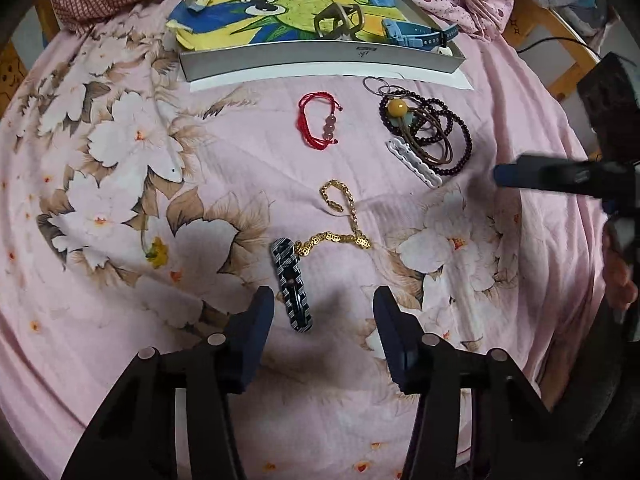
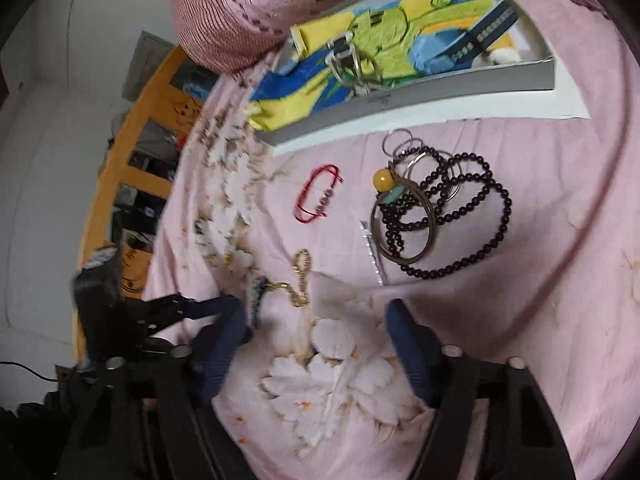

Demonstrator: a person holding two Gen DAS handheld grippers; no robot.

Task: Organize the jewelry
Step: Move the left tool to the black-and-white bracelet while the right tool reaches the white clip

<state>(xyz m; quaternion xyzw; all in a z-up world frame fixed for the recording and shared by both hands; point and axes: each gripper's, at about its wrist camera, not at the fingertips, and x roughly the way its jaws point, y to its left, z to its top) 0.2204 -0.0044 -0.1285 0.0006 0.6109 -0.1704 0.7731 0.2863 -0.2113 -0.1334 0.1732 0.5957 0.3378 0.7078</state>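
Stowed: we see a watch [image 1: 416,36] and a clip [image 1: 336,20] in the box [image 1: 320,60].
Left: hairpin [image 1: 291,286] between left gripper [image 1: 324,316] fingers, untouched.
Right: right gripper [image 2: 320,328] fingers apart, empty; beads [image 2: 452,216] beyond.
Remaining: we count 5 bed items.

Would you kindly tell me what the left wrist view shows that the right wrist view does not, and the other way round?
Only the left wrist view shows the whole black patterned hair clip lying between the left tool's open fingers, and the white hair clip broadside.

Only the right wrist view shows the orange wooden frame with shelves beside the bed and the bare white wall.

Both show the grey tray with its cartoon lining, the red cord bracelet, the gold chain, the dark bead strands and the pink floral sheet.
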